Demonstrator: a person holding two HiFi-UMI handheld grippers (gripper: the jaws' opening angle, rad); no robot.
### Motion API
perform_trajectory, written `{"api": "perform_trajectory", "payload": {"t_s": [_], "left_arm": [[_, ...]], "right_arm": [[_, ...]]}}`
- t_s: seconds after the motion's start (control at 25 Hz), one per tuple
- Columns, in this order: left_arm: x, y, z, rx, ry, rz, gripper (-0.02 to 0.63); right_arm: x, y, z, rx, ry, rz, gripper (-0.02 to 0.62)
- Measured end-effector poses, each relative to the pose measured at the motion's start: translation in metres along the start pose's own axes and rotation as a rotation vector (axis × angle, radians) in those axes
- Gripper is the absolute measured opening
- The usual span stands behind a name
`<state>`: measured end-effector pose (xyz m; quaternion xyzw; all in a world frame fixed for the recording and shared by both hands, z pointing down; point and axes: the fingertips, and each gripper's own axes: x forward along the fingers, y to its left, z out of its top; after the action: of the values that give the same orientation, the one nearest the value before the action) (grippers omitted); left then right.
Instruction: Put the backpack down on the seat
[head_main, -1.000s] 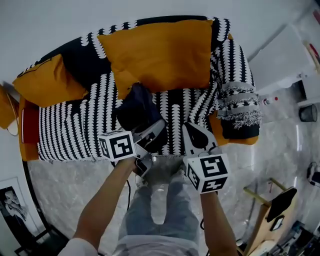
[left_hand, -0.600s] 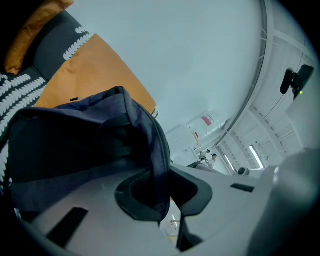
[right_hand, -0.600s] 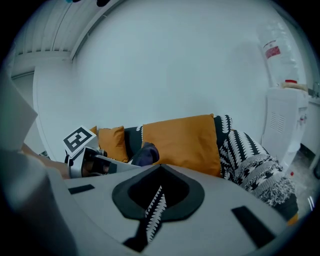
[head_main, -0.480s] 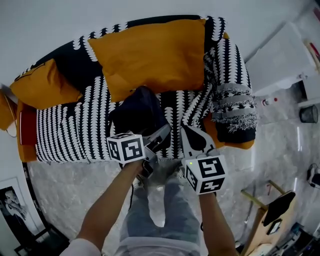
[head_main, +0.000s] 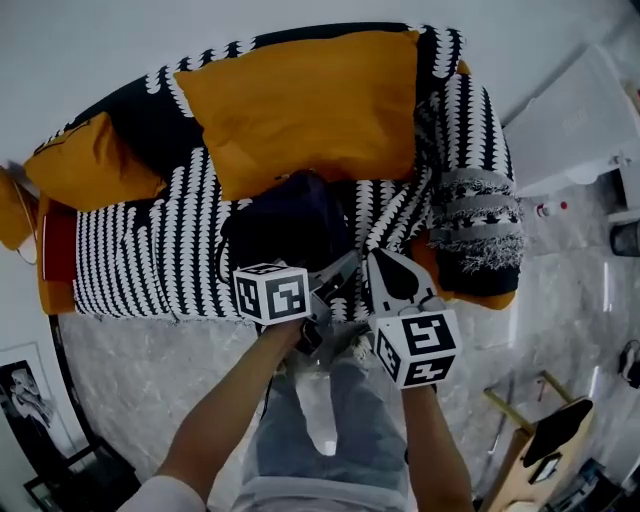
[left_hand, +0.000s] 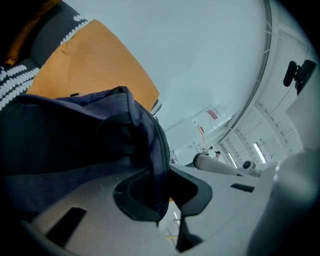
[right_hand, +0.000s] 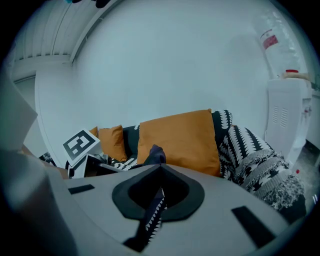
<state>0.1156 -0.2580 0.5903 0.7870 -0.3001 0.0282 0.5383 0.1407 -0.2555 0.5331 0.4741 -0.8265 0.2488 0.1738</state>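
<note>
Left hand-held gripper (head_main: 345, 265) clamped; right hand-held gripper (head_main: 385, 262) seemingly closed.

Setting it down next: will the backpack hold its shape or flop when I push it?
Probably floppy: fabric of the backpack folds thin in the left gripper jaws. Likely slumps toward the orange cushion, won't roll.

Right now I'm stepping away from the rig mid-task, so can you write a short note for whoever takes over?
Left tongs: shut on a fold of the backpack.
Right tongs: shut, empty, beside the left one at the seat's front edge.
Backpack: on or just over the sofa seat, in front of the big orange cushion. I can't tell whether it rests fully.
Done: the backpack is at the seat.
Left to do: settle it if needed, open the left tongs, pull back.
</note>
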Motion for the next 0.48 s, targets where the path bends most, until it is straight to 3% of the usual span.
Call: {"api": "perform_trajectory", "payload": {"t_s": [0.48], "left_arm": [[0.051, 0.018, -0.02, 0.013, 0.042, 0.062, 0.029]], "right_arm": [[0.015, -0.043, -0.023, 0.021, 0.016, 0.004, 0.002]]}}
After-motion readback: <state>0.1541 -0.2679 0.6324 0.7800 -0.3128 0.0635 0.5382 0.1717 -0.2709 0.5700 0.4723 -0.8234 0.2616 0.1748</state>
